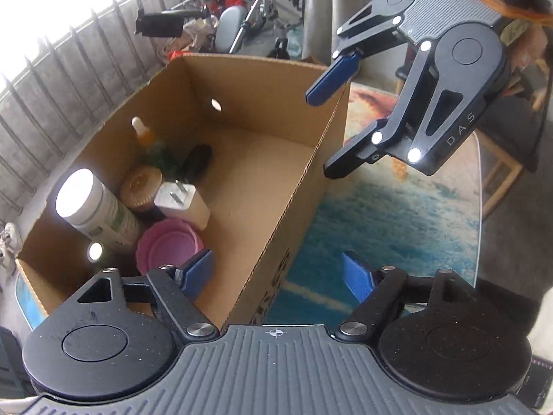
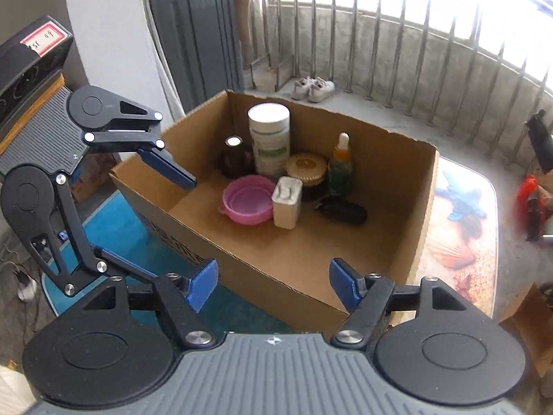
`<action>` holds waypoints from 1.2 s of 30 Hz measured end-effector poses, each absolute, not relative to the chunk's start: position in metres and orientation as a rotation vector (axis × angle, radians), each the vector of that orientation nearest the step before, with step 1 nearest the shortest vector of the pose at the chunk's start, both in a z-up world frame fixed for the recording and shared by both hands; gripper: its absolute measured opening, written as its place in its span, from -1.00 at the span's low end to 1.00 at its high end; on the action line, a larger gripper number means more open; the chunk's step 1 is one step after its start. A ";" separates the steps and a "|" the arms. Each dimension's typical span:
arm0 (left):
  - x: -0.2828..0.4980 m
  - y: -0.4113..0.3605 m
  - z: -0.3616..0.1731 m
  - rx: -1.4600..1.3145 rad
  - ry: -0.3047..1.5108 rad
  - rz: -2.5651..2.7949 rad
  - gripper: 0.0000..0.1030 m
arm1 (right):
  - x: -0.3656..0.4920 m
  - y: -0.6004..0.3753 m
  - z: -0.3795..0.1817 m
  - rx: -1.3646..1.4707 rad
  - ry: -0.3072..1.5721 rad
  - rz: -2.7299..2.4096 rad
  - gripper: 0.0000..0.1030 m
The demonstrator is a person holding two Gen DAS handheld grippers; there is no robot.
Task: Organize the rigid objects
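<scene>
Cardboard box (image 2: 390,207) between metal railing (image 2: 380,69) and empty, parted tongs (image 2: 273,278).

Cardboard box (image 2: 397,207) — bottles, pink bowl (image 2: 247,204) inside

Bright daylight floods through the barred window (image 2: 414,17), blown out to white. Fisheye curvature bends the edges. White jar lid (image 1: 74,192) glares; focus slightly soft.
</scene>
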State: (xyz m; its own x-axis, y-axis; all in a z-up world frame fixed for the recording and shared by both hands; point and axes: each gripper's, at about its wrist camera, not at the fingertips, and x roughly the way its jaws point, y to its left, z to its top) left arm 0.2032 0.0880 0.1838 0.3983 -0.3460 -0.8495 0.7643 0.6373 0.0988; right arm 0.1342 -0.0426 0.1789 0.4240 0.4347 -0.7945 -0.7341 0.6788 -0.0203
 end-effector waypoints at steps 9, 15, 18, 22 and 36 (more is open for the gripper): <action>0.201 0.070 0.143 0.696 0.882 -0.677 0.01 | 0.130 -0.027 0.140 -0.623 0.824 0.703 0.30; 0.170 0.073 0.145 0.723 0.855 -0.680 -0.01 | 0.123 -0.032 0.146 -0.580 0.825 0.704 0.24; 0.145 0.073 0.146 0.742 0.851 -0.694 -0.01 | 0.117 -0.035 0.148 -0.556 0.821 0.720 0.23; 0.113 0.076 0.149 0.738 0.843 -0.717 -0.01 | 0.111 -0.041 0.151 -0.518 0.812 0.747 0.23; 0.017 0.094 0.159 0.659 0.781 -0.624 0.70 | 0.086 -0.048 0.157 -0.462 0.713 0.781 0.21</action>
State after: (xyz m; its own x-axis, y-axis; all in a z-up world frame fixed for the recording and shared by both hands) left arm 0.0174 0.0939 0.1592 0.5570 -0.2569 -0.7898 0.7133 0.6350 0.2965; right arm 0.0863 -0.0485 0.1566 0.4999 0.4717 -0.7264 -0.7663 0.6318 -0.1170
